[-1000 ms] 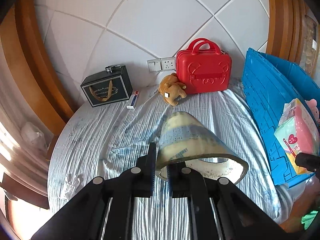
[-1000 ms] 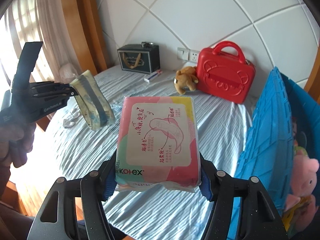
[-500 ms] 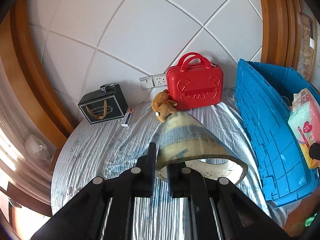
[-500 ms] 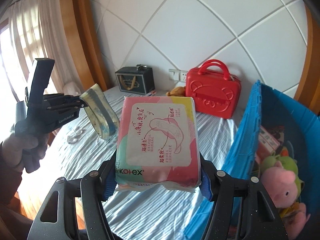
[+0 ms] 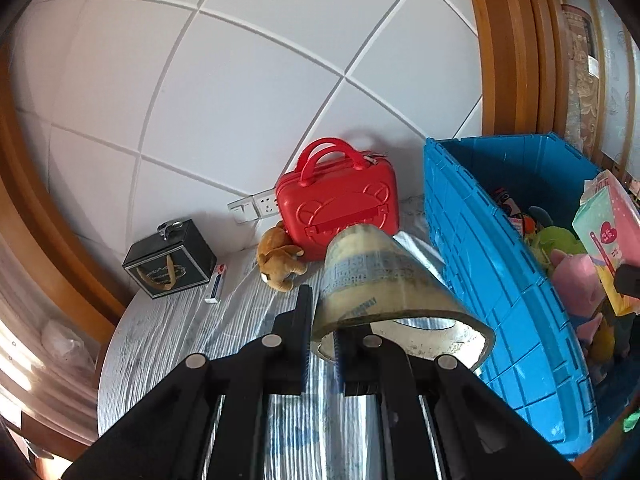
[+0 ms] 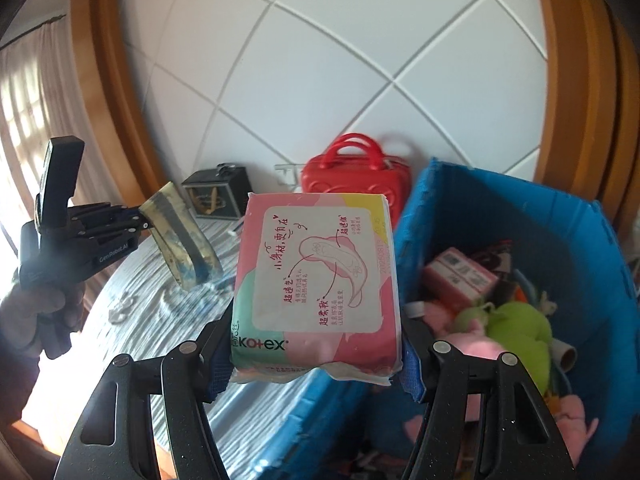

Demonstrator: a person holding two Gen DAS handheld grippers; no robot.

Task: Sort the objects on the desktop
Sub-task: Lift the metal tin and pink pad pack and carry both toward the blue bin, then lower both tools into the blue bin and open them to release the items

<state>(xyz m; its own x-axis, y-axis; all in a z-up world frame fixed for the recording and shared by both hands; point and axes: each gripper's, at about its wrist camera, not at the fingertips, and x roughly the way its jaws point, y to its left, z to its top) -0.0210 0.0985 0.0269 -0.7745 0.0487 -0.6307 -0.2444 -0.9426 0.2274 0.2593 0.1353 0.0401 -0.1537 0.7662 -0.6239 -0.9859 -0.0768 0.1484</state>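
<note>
My left gripper [image 5: 322, 312] is shut on the rim of a roll of clear packing tape [image 5: 384, 280], held above the table; the roll also shows in the right wrist view [image 6: 182, 238]. My right gripper [image 6: 316, 344] is shut on a pink Kotex pad pack [image 6: 316, 284], held over the near rim of the blue crate [image 6: 532, 216]. The pack shows at the right edge of the left wrist view [image 5: 612, 232], over the crate [image 5: 500, 288]. The crate holds plush toys [image 6: 516, 324] and a pink box [image 6: 460, 280].
On the round table [image 5: 168, 344] stand a red case [image 5: 340, 212], a brown plush bear [image 5: 278, 264], a black gift box [image 5: 170, 260] and a small white tube box [image 5: 216, 284]. A wall socket [image 5: 256, 208] sits behind them.
Both grippers have risen and swung right toward the blue crate. The pad pack now hangs over the crate's rim, with its contents in view. Both grips are unchanged.
</note>
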